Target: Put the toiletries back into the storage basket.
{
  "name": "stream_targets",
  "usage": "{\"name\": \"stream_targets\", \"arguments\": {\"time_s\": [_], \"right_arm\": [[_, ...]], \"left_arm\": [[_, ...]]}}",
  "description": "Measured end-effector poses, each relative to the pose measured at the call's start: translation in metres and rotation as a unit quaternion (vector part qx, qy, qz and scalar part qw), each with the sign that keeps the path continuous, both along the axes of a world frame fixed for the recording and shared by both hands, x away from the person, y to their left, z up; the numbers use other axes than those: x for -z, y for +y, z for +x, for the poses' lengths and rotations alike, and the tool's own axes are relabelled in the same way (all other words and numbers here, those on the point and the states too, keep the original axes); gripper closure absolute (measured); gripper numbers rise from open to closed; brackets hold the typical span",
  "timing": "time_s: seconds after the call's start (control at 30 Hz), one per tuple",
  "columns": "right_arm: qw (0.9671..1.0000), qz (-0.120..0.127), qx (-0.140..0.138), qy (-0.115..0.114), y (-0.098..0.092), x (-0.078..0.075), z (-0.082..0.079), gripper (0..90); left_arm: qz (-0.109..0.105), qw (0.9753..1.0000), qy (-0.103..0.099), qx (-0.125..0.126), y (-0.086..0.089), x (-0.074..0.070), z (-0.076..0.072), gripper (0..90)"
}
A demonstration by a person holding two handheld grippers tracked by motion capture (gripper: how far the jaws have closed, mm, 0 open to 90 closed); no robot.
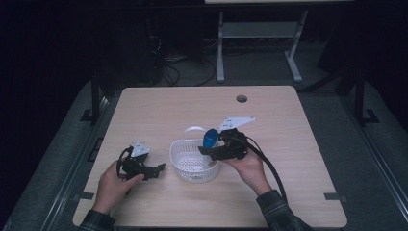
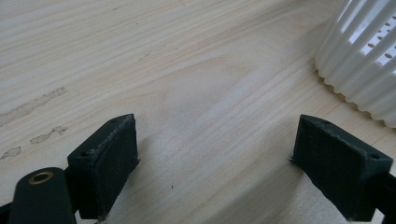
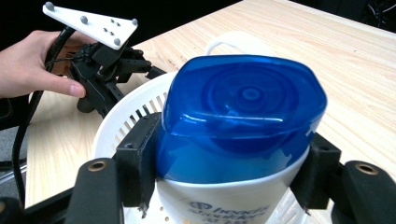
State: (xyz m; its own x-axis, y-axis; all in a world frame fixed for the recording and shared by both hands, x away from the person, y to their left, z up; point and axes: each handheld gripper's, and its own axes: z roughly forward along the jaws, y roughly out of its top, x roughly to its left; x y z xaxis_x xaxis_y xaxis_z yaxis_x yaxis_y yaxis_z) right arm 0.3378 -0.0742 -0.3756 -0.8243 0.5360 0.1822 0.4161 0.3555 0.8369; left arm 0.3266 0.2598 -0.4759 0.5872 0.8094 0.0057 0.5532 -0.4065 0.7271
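The bottle (image 3: pixel 238 135) is white plastic with a broad blue cap (image 3: pixel 243 100), the cap a rounded, slightly squared dome with faint concentric rings moulded into its top. Blue print runs across the white body just below the cap, cut off at the bottom of the right gripper view. In the high view the bottle (image 1: pixel 210 138) shows as a small blue shape above the right rim of the basket (image 1: pixel 179 153), near the middle of the table (image 1: pixel 159 108).

The right gripper (image 3: pixel 231 161) pinches the bottle, one black jaw pressed to each side of it just under the cap. In the high view the right hand (image 1: pixel 248 166) comes in from the near right, its forearm angled toward the centre, and the right gripper (image 1: pixel 214 150) points left over the basket rim with its cable looping back toward the near edge. The bottle hangs over the basket's open mouth; whether it touches the basket floor cannot be told.

The basket is white, round and ribbed, with slots in its wall, holes in its floor and a thin handle arching at its far side.

The left gripper (image 2: pixel 215 158) has its jaws spread wide over bare wood, the basket wall (image 2: pixel 359 60) just beyond its right jaw. In the high view the left hand (image 1: pixel 113 185) holds it low at the table, left of the basket and apart from it, pointing right.
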Motion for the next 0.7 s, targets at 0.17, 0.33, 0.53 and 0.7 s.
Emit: {"name": "stream_targets", "arguments": {"time_s": [0.17, 0.33, 0.53, 0.7], "right_arm": [[0.9999, -0.011, -0.001, 0.003, 0.001, 0.0061, -0.0003, 34.9], [0.9999, -0.012, -0.003, 0.004, 0.0009, 0.0066, -0.001, 34.9], [0.9998, -0.013, -0.012, 0.003, 0.0007, 0.0066, -0.0018, 34.1], [0.9998, -0.006, -0.016, 0.004, 0.0012, 0.0052, -0.0032, 28.4]], "left_arm": [[-0.001, 1.0, -0.001, -0.001, -0.0002, 0.0003, 0.0, 13.0], [-0.001, 1.0, -0.001, 0.0, -0.0002, 0.0003, 0.0, 13.1], [0.001, 1.0, -0.001, 0.0, 0.0, 0.0001, 0.0001, 13.0], [0.001, 1.0, -0.001, 0.001, 0.0001, 0.0001, 0.0, 13.0]]}}
